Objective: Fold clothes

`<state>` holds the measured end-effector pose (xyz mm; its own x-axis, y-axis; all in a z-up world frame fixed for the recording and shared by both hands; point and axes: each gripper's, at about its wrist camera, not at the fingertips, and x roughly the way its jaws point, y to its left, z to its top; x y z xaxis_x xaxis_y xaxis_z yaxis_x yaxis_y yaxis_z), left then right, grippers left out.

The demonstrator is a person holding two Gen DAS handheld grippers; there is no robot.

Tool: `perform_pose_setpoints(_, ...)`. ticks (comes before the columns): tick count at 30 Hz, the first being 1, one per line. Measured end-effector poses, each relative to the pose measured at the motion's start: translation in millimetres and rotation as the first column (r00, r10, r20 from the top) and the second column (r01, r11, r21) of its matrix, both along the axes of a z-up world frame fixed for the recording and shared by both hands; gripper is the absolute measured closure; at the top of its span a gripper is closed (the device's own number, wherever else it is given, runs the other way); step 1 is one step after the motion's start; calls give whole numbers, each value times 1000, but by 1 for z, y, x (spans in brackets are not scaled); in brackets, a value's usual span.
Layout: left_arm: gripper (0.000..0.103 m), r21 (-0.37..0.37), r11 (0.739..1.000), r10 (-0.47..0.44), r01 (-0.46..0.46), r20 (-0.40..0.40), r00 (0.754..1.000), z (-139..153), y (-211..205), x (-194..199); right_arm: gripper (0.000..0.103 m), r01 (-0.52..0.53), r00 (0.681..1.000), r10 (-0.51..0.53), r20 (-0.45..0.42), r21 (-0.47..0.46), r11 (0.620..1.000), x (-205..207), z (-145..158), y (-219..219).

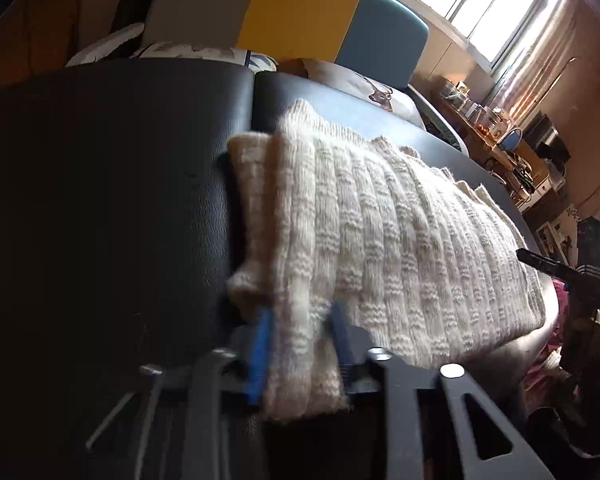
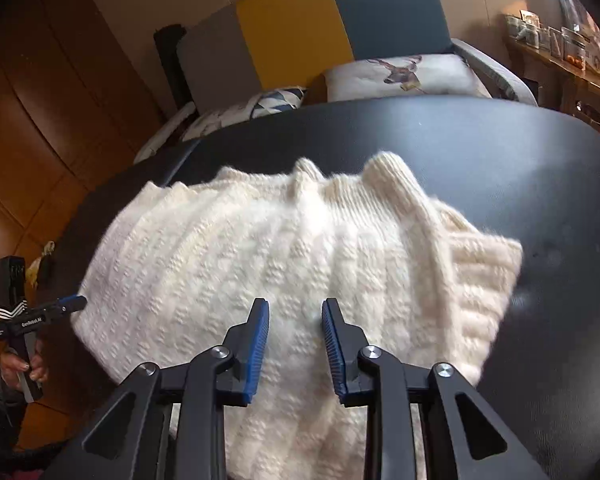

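A cream knitted sweater (image 2: pixel 284 248) lies partly folded on a black padded table (image 2: pixel 520 152). The left gripper (image 1: pixel 300 344) pinches a bunched edge of the knit between its blue pads. The right gripper (image 2: pixel 295 344) hovers over the sweater, its fingers spread apart. The loose knit could probably slip free or stretch if pulled. The sweater's near edge is cut off behind both grippers.
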<state>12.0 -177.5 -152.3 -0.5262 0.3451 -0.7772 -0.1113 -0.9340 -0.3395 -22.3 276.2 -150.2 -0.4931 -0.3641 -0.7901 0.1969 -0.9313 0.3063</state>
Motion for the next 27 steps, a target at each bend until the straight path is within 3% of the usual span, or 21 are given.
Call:
perform_pose_setpoints(1,91,0,1000,24,-24,1,1000,-2,-3,3,76,13,1000,-13,4,-13,1000,3,-5,6)
perform_pose_setpoints(4,91,102,990,92,-98,61,994,-11,-21,8,78,56,998,-55,14,-95,994,5,-12,24)
perform_pose_setpoints(7,86,56,995,80,-82,45,996,2,-18,15,76,44,999,-39,34,-165,985,9,-3,36)
perform_pose_setpoints(9,66,-1,995,97,-97,16,995,18,-15,15,72,15,1000,-13,12,-261,965,18,11,55)
perform_pose_setpoints(10,61,-9,993,114,-114,-11,993,27,-14,15,71,10,1000,-13,-7,-301,953,25,17,68)
perform_pose_setpoints(12,52,44,993,114,-112,-65,991,47,-6,12,61,19,999,-27,-17,-365,931,42,23,99)
perform_pose_setpoints(15,46,123,992,13,3,-132,991,69,34,-1,53,34,999,-26,25,-439,898,59,16,136)
perform_pose_setpoints(17,45,107,988,-95,113,-160,982,75,79,-15,52,25,997,14,76,-487,873,65,3,146)
perform_pose_setpoints(20,45,61,955,-276,291,-181,944,77,153,-34,52,-30,991,93,93,-529,848,65,-12,138)
perform_pose_setpoints(24,45,-38,871,-488,490,-181,854,76,245,-55,52,-70,981,157,118,-536,841,56,-30,127)
perform_pose_setpoints(27,45,-78,814,-580,576,-173,796,75,289,-67,52,-90,974,188,124,-551,830,47,-36,127)
